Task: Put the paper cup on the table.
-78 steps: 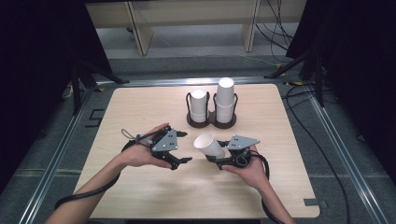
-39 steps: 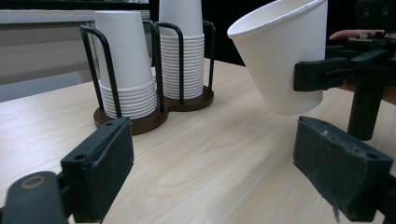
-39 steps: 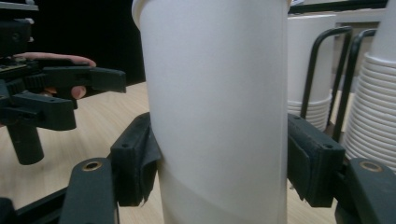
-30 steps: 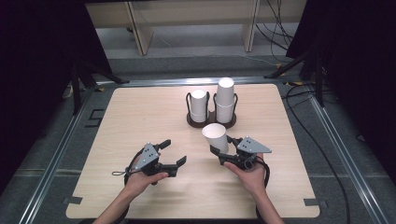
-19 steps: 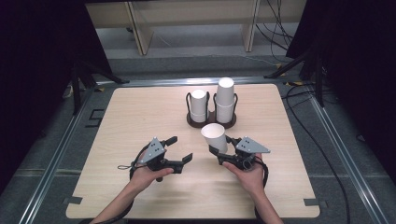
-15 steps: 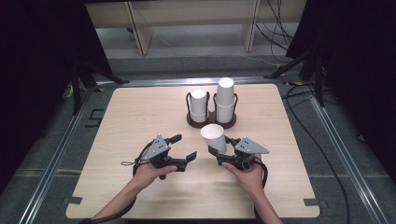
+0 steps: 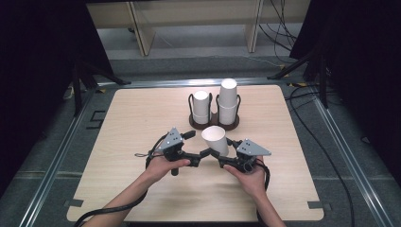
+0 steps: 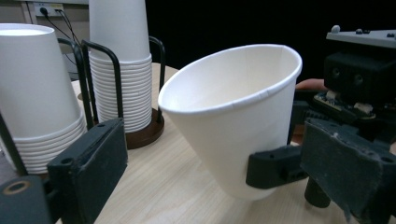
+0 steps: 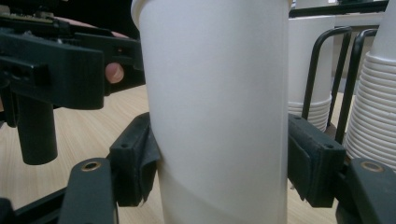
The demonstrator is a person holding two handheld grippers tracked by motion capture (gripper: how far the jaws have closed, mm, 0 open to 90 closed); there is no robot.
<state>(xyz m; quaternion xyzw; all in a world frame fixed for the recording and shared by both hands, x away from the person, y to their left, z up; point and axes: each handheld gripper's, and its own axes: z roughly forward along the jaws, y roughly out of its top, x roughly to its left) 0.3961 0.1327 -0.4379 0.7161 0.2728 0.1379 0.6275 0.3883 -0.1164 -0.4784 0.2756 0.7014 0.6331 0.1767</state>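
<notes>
Above the near middle of the bench [image 7: 142, 113], tilted, empty paper cup [image 7: 215, 140] clenched in right tool [image 7: 222, 158], left tool [image 7: 201, 144] released beside it, jaws just opening; behind, two cup stacks [image 7: 228, 101] upside down in dark wire holder [image 7: 213, 124].

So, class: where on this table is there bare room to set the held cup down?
Bare wood lies left of the cup holder, along the table's left edge, and right of the right tool. It is crowded mid-table, around the paper cup and left tool.
</notes>
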